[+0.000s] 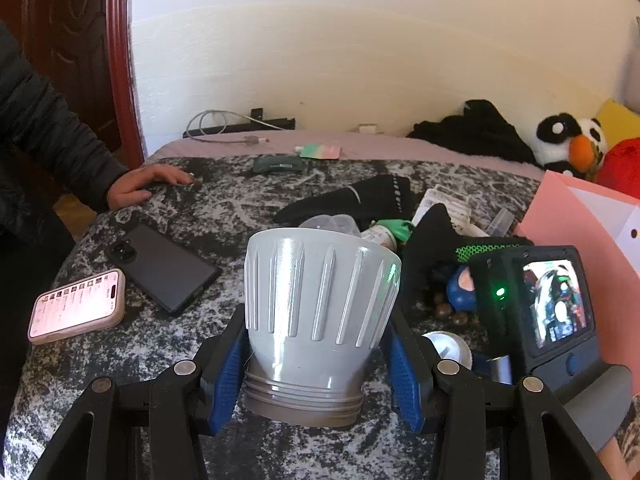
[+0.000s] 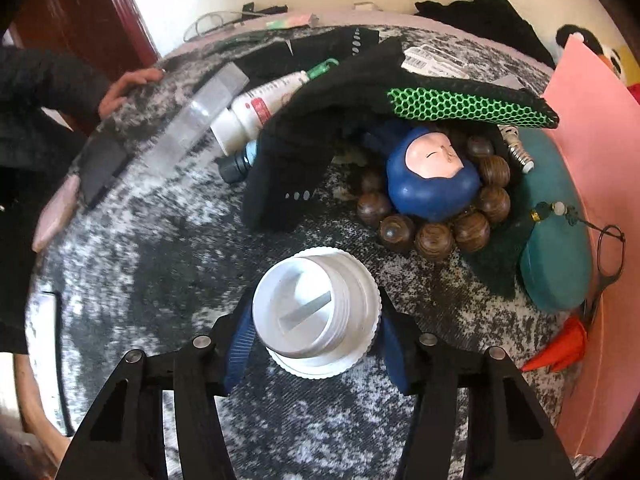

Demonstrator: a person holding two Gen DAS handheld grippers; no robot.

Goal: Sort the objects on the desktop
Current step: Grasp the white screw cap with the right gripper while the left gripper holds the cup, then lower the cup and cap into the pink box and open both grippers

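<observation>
My left gripper (image 1: 316,364) is shut on a grey ribbed cup-shaped part (image 1: 316,300) with a threaded base, held just above the speckled table (image 1: 160,360). My right gripper (image 2: 316,328) is shut on a white threaded cap (image 2: 316,308), seen from its open side. The right gripper's body with its lit screen (image 1: 556,304) shows at the right of the left wrist view. Ahead of the cap lie a blue doll head (image 2: 432,176) ringed by a wooden bead bracelet (image 2: 436,236), a black glove with green mesh (image 2: 360,96) and a white tube (image 2: 260,108).
Two phones lie at the left, one black (image 1: 164,268) and one pink with a lit screen (image 1: 78,306). A person's hand (image 1: 148,184) rests on the table's far left edge. A pink folder (image 2: 600,200) stands at the right beside a teal case (image 2: 556,248), scissors (image 2: 608,256) and a small bulb (image 2: 518,148).
</observation>
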